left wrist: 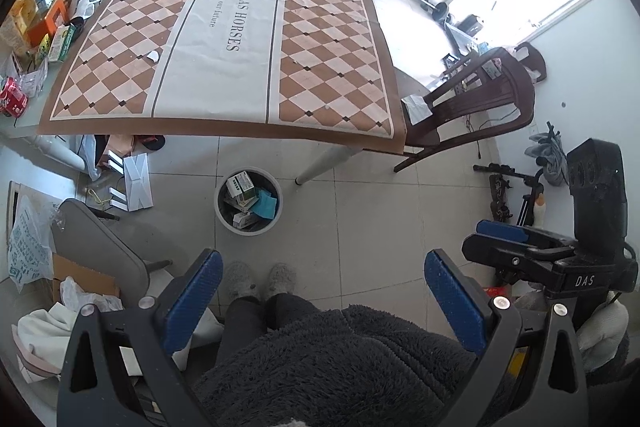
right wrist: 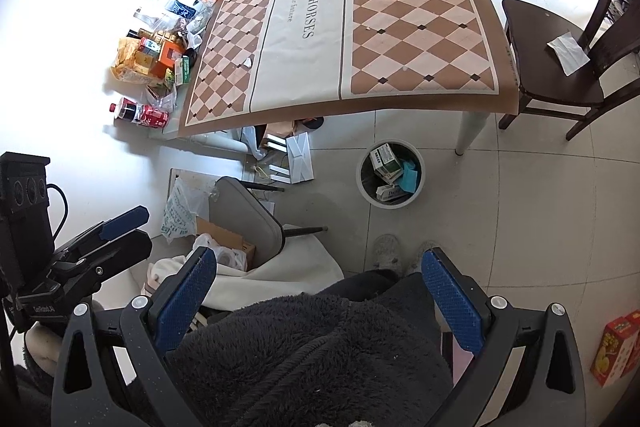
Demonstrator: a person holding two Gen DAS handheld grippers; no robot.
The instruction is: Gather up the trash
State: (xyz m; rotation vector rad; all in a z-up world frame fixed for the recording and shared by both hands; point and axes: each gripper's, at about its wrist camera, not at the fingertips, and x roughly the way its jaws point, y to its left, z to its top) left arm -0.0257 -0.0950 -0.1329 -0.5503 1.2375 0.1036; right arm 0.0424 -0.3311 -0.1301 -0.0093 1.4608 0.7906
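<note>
Both grippers are held high and back near the person's body, the left gripper (left wrist: 324, 301) and right gripper (right wrist: 318, 297) each spread wide, holding nothing. Below, slippered feet on tile. Ahead, a white wastebasket (left wrist: 221, 211) sits beside the table leg, already holding small cartons (left wrist: 240, 187). Farther, the checkered tablecloth (left wrist: 320, 27) carries one small white scrap (left wrist: 152, 56), apparently trash still to collect.

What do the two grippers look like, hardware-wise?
Left gripper and right gripper match: black angular frames, silver round bolts, blue textured pads on the jaws. A black box with three round openings sits on each; the right's body reads "DAS".
</note>
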